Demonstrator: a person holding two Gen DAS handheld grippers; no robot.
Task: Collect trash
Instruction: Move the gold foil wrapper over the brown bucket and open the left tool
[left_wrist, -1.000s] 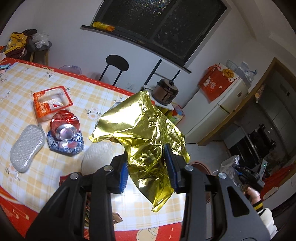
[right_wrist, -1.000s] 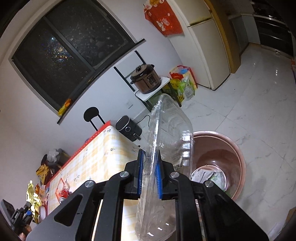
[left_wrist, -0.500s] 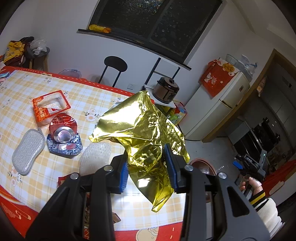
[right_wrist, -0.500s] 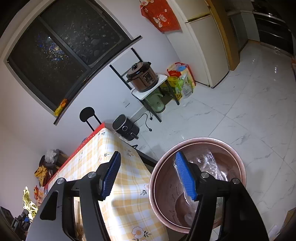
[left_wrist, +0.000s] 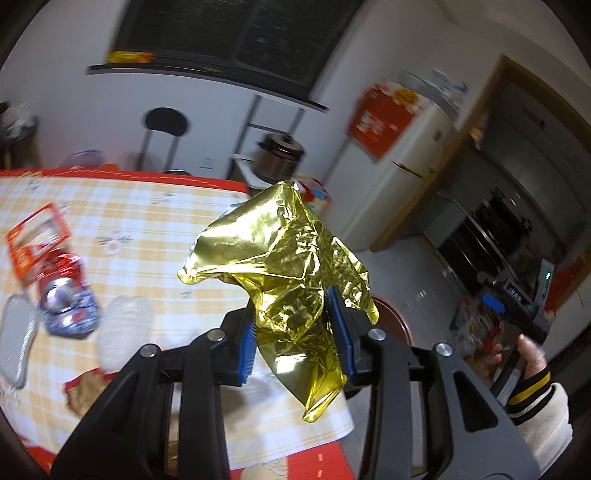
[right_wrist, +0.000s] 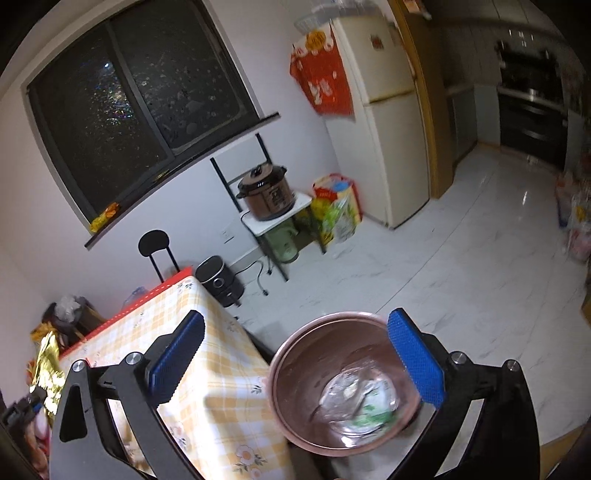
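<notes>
Gold foil wrapper (left_wrist: 284, 273), crumpled, is sitting pinched in the left claw (left_wrist: 291, 332), hanging above the checked surface (left_wrist: 155, 221) edge. Right claw (right_wrist: 295, 363) has just been opening; it's gaping wide w/ nothing between its pads, hovering over the copper-coloured bin (right_wrist: 291, 369) on the floor, clear plastic trash (right_wrist: 360, 402) lying inside. In the left view the bin rim is peeking out at 3 o'clock of the foil.

Risks, as judgement: foil is light & floppy, so releasing short of the bin is likely sending it drifting onto the floor; a loose pinch could be letting it slip en route. More trash, incl. a crushed can (left_wrist: 61, 291), is waiting at 9 o'clock.
</notes>
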